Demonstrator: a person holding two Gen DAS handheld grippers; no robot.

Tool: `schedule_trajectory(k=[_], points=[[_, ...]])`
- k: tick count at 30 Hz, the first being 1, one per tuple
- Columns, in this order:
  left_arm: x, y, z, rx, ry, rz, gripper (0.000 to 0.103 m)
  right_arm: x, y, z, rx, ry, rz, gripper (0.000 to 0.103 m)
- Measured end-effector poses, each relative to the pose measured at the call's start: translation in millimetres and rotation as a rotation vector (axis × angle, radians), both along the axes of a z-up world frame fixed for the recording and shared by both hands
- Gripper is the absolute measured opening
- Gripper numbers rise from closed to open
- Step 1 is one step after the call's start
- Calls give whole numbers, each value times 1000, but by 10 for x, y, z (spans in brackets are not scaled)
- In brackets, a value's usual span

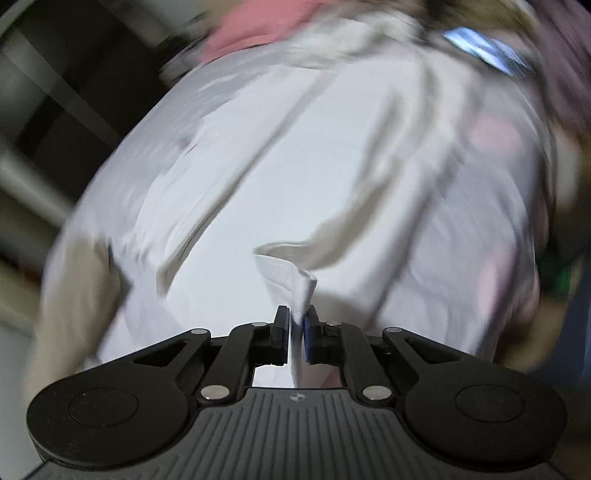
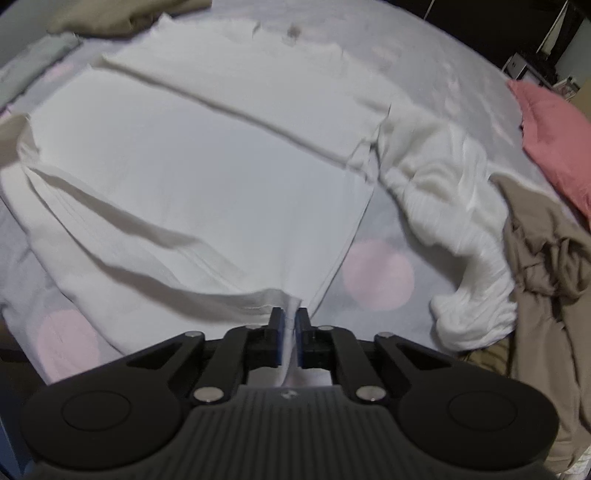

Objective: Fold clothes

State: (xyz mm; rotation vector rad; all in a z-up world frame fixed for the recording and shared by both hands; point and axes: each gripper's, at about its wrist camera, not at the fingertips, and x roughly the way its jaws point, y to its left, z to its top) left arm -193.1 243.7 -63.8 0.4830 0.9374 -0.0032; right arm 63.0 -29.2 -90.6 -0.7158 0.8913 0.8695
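Observation:
A white garment [image 2: 192, 162] lies spread on a pale bedsheet with pink dots, a long crease running across it. My right gripper [image 2: 290, 317] is shut on its near hem, and the cloth rises in a ridge to the pads. One white sleeve [image 2: 461, 229] lies bunched to the right. In the blurred left wrist view the same white garment [image 1: 295, 166] fills the frame. My left gripper [image 1: 297, 317] is shut on a folded corner of it, which stands up between the blue pads.
A beige garment [image 2: 546, 266] is heaped at the right, with a pink one [image 2: 554, 140] behind it. More beige cloth [image 2: 122, 14] lies at the far left corner. The dotted bedsheet [image 2: 376, 273] shows beside the hem. Dark room furniture stands past the bed's edge.

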Motion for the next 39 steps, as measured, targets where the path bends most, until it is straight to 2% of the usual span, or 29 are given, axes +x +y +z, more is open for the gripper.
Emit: schedule_trajectory(k=[2,6,7,10,14,19,22,24,30,32,33,34,35,36,39], points=[[75,241,116,-119,-13,142,2,-22,-49,111,27,-8,-6,7],[166,729,230,-302,-28,401,1,-57,-158,269,49,-24,-27,5],[188,833,232,-338,-27,454,1,-59,-188,269,45,-32,-42,0],[264,1052,192,-420,-23,556,1,-11,-212,171,2,-78,-102,0],[387,1242,56,-479,32,666,1,42,-183,89,-5,-61,-112,0],[426,1272,-74,-440,70,662,7,96,-169,76,11,-35,-123,8],[449,1268,-105,-452,83,625,17,166,-194,52,44,11,-148,30],[467,1261,-129,-458,92,604,27,214,-211,17,66,60,-163,30],[540,1326,-233,-453,109,615,37,321,-154,-219,61,155,-206,31],[538,1364,-243,-462,104,625,37,331,-122,-254,67,179,-209,31],[537,1373,-236,-467,101,626,32,328,-106,-262,70,189,-207,30],[537,1380,-224,-472,97,626,25,317,-94,-252,72,187,-203,20],[537,1388,-213,-477,93,626,14,306,-81,-242,74,185,-198,12],[537,1395,-202,-482,89,627,10,296,-72,-219,77,180,-192,4],[529,1399,-133,-498,67,624,3,281,-93,-99,111,154,-199,3]])
